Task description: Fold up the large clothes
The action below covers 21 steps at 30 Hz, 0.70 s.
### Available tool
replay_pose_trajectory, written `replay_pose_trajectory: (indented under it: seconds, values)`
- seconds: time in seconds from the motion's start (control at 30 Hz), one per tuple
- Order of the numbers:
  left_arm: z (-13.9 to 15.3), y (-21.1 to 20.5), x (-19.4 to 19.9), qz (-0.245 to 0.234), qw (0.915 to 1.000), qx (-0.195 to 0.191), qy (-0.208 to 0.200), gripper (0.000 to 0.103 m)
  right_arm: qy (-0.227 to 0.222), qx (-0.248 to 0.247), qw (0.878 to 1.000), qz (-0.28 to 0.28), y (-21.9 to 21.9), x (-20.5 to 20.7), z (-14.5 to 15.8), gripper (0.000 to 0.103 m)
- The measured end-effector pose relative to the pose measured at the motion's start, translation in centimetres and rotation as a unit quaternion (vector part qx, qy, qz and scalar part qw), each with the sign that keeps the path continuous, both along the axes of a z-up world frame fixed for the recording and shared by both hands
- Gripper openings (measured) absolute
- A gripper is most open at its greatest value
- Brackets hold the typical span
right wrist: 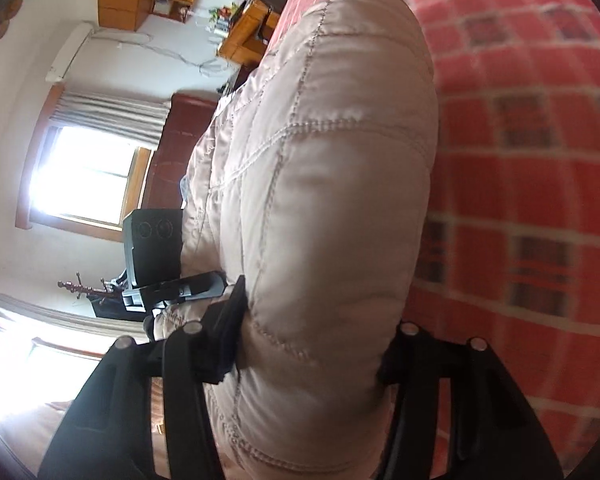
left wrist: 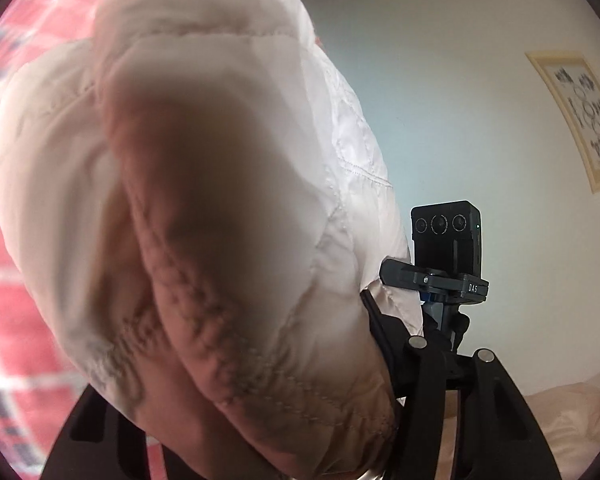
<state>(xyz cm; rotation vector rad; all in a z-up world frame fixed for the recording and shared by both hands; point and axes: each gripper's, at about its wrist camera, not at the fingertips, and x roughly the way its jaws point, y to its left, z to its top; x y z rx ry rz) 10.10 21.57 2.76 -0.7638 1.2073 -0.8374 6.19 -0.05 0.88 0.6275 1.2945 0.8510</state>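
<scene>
Right gripper (right wrist: 312,356) clamped on quilted beige jacket (right wrist: 320,200), black fingers (right wrist: 224,340) pinching thick padded fold. Jacket bulges between them, red checked bedspread (right wrist: 532,160) beyond it at right. Left gripper (left wrist: 380,380) gripping same jacket (left wrist: 180,200), cloth bunched against lens, blurred; right finger (left wrist: 384,340) pressed to fabric. Other gripper's camera (left wrist: 446,236) just right of jacket. Window (right wrist: 84,176) bright far left.

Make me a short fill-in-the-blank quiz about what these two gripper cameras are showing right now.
1. Both grippers are shut on a pale quilted ____.
2. The bedcover behind it is checked red and ____.
3. In the right wrist view, bright light comes from a ____ at the left.
4. On the wall in the left wrist view hangs a framed ____.

Missing words: jacket; white; window; picture
</scene>
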Motion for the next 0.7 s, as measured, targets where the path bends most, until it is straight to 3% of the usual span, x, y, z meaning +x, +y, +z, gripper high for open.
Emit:
replay_pose_trajectory:
  seconds: [0.2, 0.37, 0.5, 0.63, 0.7]
  values:
    - [1.4, -7.3, 3.7, -0.029, 0.9989, 0.007, -0.037, 0.059, -0.014, -0.006, 0.999, -0.048, -7.7, 1.2, 0.5, 0.051]
    - [-0.9, -11.6, 6.7, -0.047, 0.9978, 0.032, -0.035, 0.059, 0.004, -0.012, 0.996, -0.083, -11.7, 1.8, -2.9, 0.052]
    - [-3.6, -12.8, 7.6, -0.048, 0.997, 0.056, -0.02, 0.061, 0.033, -0.02, 0.995, -0.097, -13.3, 2.4, -7.5, 0.057]
    - [-5.1, -12.8, 5.7, -0.037, 0.9978, 0.051, -0.016, 0.066, 0.03, -0.012, 0.994, -0.102, -14.2, 1.6, -8.7, 0.061]
    - [-5.0, -12.1, 5.0, -0.033, 0.9978, 0.054, -0.018, 0.068, 0.038, -0.013, 0.994, -0.102, -14.4, 1.9, -8.7, 0.069]
